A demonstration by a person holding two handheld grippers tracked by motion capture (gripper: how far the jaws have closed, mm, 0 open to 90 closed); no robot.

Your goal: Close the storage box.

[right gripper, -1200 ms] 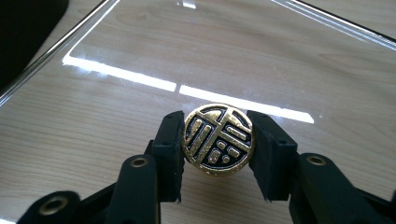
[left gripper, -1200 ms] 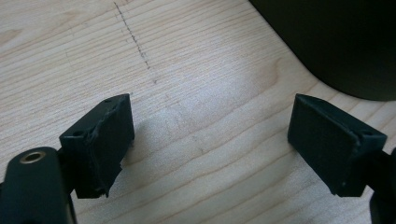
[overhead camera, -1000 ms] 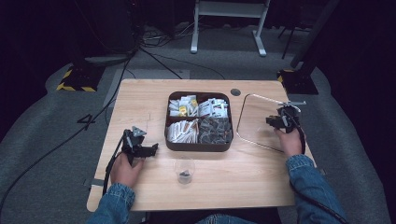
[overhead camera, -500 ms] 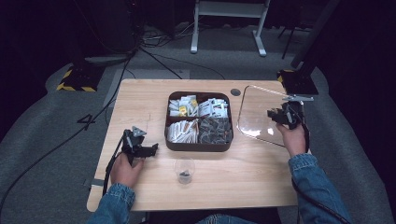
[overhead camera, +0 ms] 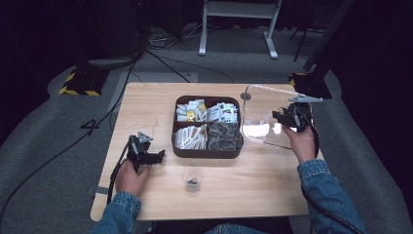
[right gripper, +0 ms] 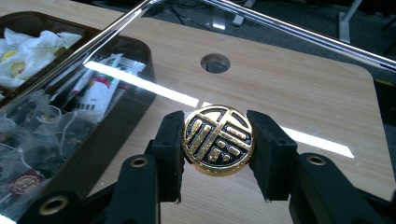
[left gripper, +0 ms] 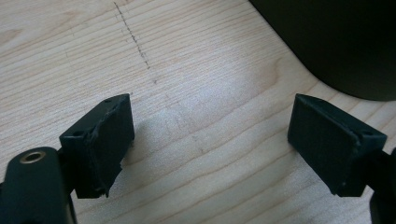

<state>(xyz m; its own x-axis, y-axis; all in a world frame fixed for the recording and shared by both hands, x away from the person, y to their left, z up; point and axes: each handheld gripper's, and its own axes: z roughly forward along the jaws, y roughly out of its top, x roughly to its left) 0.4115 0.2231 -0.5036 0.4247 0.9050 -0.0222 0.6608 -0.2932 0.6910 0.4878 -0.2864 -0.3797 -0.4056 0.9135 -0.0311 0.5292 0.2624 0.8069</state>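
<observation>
A clear square lid (overhead camera: 260, 119) with a round black-and-gold knob (right gripper: 218, 140) hangs tilted above the table's right side. My right gripper (overhead camera: 287, 117) is shut on that knob, with both black pads (right gripper: 171, 140) pressed against its sides. Through the lid (right gripper: 107, 79) I see part of the dark brown compartment box (overhead camera: 207, 153), which holds tea bags and sachets. At the table's left, my left gripper (overhead camera: 155, 157) rests low with its jaws open over bare wood (left gripper: 210, 140). The dark wall of the box (left gripper: 336, 42) lies just ahead of it.
A small clear glass cup (overhead camera: 193, 178) with something dark in it stands in front of the box. A round cable hole (right gripper: 215, 63) lies in the tabletop behind the lid. Cables and stand legs lie on the floor beyond the far edge.
The right gripper has risen with the lid, lifting it off the table and tilting it toward the box. The left hand has stayed where it was.
</observation>
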